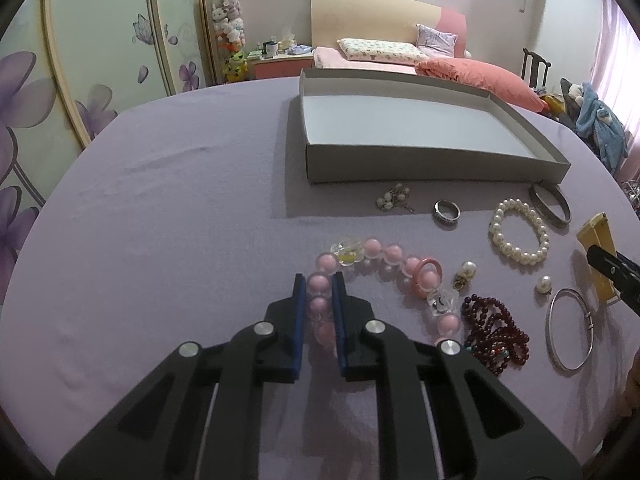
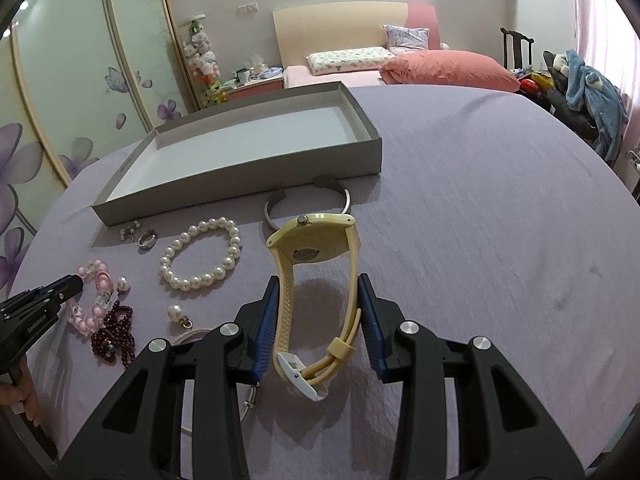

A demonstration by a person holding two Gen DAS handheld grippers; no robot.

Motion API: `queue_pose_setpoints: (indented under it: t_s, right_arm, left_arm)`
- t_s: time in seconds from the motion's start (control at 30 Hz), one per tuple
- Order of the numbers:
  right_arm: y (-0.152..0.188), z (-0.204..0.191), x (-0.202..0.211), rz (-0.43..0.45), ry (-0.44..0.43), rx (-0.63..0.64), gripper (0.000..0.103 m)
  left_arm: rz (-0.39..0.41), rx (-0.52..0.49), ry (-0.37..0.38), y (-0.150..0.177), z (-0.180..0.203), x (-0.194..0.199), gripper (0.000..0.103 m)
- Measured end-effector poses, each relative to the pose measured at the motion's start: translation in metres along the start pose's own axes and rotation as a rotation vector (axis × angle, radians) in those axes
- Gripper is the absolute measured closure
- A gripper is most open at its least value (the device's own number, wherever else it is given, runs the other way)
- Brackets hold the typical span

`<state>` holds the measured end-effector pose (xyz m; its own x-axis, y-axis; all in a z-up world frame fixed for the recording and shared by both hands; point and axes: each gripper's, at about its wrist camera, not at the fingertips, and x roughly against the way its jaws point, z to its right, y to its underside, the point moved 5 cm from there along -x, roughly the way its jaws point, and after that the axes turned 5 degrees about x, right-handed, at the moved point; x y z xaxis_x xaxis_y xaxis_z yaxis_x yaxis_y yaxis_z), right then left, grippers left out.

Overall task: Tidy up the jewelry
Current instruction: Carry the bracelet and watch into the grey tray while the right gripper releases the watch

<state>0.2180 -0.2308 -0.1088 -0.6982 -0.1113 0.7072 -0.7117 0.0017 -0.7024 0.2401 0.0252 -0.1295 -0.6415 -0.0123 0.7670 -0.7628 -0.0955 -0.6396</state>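
Jewelry lies scattered on a lilac cloth (image 1: 180,208) over a table, in front of a shallow grey box (image 1: 420,166) with a bare white floor. The left gripper (image 1: 319,284) slants down toward the cloth with its blue pads (image 1: 299,308) clenched on a pink bead bracelet (image 1: 384,256), pinching the beads at the near left of its loop; the rest of the loop lies on the cloth, curving off to the right. The right gripper (image 2: 318,292) also slants down and grasps a yellow watch (image 2: 316,240) by its strap, the blue pads pressing both sides of the strap loop, the watch case held out ahead of the fingertips and tilted, the white clasp hanging toward the camera.

Between the bracelet and the box sit a small pearl brooch (image 1: 394,198) and a silver ring (image 1: 447,213), well apart from each other. To the right lie a pearl bracelet (image 1: 519,232), a grey bangle (image 1: 550,204) touching the box's near wall, two loose pearl earrings (image 1: 466,274), a heap of dark red beads (image 1: 496,330) and a thin silver bangle (image 1: 570,328).

The cloth left of the box and left of the left gripper is bare up to the table's rounded edge. In the right wrist view, the cloth right of the box is also bare out to the far edge. A bed (image 2: 400,64) stands beyond the table.
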Motion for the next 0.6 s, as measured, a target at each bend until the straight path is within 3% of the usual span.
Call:
queue_pose_setpoints:
  t_s: [0.6]
  right_arm:
    - [-0.006,-0.004,0.01,0.049,-0.008,0.019,0.064]
  left_arm:
    - [0.188,0.01,0.101,-0.018,0.006,0.052,0.089]
